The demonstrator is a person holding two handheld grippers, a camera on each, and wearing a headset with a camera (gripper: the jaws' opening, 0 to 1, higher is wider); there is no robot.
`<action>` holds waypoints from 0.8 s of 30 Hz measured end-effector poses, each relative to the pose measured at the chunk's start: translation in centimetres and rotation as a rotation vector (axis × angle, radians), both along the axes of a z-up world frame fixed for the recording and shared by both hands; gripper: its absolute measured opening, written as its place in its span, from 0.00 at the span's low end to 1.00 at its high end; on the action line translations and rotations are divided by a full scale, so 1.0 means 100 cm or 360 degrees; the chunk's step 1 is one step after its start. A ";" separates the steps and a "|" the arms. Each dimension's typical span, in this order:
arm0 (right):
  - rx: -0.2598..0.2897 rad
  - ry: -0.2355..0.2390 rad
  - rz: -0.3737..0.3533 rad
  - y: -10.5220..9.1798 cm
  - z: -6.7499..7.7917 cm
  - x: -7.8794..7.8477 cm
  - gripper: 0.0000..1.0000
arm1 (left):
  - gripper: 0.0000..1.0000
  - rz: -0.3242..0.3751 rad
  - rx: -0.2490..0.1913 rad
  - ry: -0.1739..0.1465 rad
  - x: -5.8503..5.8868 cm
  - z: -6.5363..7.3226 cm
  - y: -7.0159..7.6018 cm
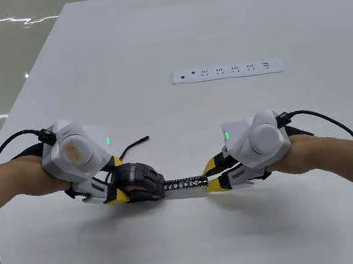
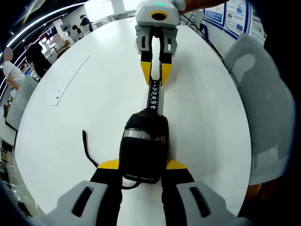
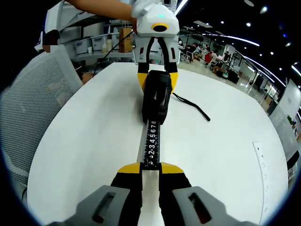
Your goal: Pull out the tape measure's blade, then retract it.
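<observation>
1. Left gripper [image 1: 116, 191] has the black tape measure [image 1: 137, 181] clamped between its yellow-tipped jaws, low at the near side of the white table [image 1: 214, 23]
2. Right gripper [image 1: 213, 175] faces it head-on, jaws pinched on the end of the blade [image 1: 185, 184]
3. Blade is out a short way, stretched straight between the two grippers, with numerals up to 8 showing in the right gripper view
4. The case's black strap [image 2: 87, 148] trails on the table beside it, and a white power strip [image 1: 227, 71] lies well apart, farther up
</observation>
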State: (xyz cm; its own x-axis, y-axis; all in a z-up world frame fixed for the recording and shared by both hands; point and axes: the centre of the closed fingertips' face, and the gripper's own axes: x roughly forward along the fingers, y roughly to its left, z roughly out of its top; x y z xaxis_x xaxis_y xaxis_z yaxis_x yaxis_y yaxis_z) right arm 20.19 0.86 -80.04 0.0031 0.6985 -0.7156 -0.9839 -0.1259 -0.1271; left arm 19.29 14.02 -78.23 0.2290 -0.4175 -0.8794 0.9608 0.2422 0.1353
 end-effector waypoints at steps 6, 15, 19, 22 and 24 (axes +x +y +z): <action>-0.0001 0.0004 -0.0005 -0.002 0.000 0.000 0.11 | 0.27 0.0002 -0.0001 -0.0001 0.001 -0.001 0.001; 0.0000 0.0004 -0.0006 -0.006 0.000 0.001 0.11 | 0.27 0.0006 0.0000 0.0001 0.002 -0.003 0.003; 0.0000 0.0008 -0.0007 -0.007 -0.001 0.001 0.11 | 0.27 0.0009 -0.0001 0.0002 0.002 -0.003 0.003; -0.0001 0.0005 -0.0009 -0.008 0.000 0.000 0.11 | 0.27 0.0012 -0.0003 0.0003 0.002 -0.003 0.003; -0.0001 0.0003 -0.0008 -0.008 0.000 0.001 0.11 | 0.27 0.0011 -0.0003 0.0004 0.003 -0.003 0.004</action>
State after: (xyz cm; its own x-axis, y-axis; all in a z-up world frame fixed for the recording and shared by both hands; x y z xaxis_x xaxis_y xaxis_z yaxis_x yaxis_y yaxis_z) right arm 20.24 0.03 -80.04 0.0051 0.6979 -0.7162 -0.9848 -0.1209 -0.1249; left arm 19.58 14.40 -78.55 0.2298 -0.4176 -0.8791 0.9594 0.2491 0.1324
